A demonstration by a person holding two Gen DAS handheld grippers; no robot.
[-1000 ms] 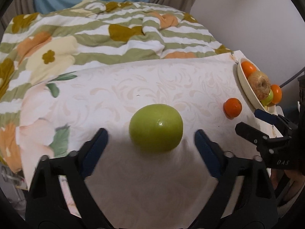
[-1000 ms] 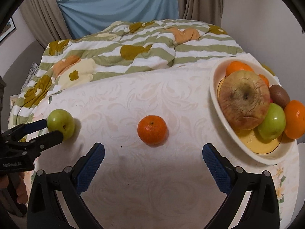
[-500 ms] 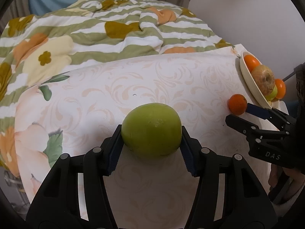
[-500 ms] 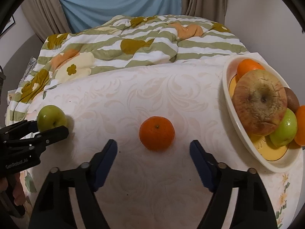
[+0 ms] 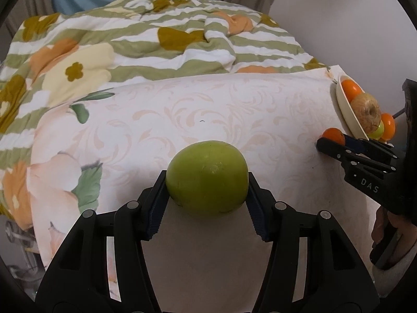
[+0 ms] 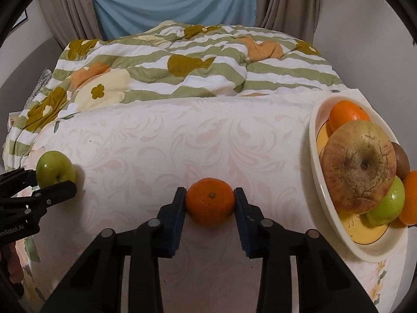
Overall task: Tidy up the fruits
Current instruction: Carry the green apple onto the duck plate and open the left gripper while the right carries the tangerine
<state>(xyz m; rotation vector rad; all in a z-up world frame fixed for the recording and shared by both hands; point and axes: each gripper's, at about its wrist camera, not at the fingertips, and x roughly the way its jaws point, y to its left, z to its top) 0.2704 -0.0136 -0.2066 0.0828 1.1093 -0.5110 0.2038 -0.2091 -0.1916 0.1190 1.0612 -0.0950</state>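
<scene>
My left gripper (image 5: 207, 182) is shut on a green apple (image 5: 207, 177), which sits low over the white patterned tablecloth (image 5: 208, 109). The apple also shows in the right wrist view (image 6: 53, 168) at the far left. My right gripper (image 6: 209, 200) is shut on a small orange (image 6: 210, 201) at the table's middle front; the orange also shows in the left wrist view (image 5: 333, 135). A cream bowl (image 6: 316, 140) at the right holds a large wrinkled apple (image 6: 358, 173), a green apple (image 6: 388, 203), oranges and a kiwi.
A bed with a green-striped flowered quilt (image 6: 182, 65) lies behind the table. A wall (image 5: 338, 13) stands to the right of the bowl (image 5: 344, 109). A blue cloth and curtains (image 6: 169, 2) hang at the back.
Both grippers have closed: the left onto the green apple, the right onto the small orange after moving forward to it.
</scene>
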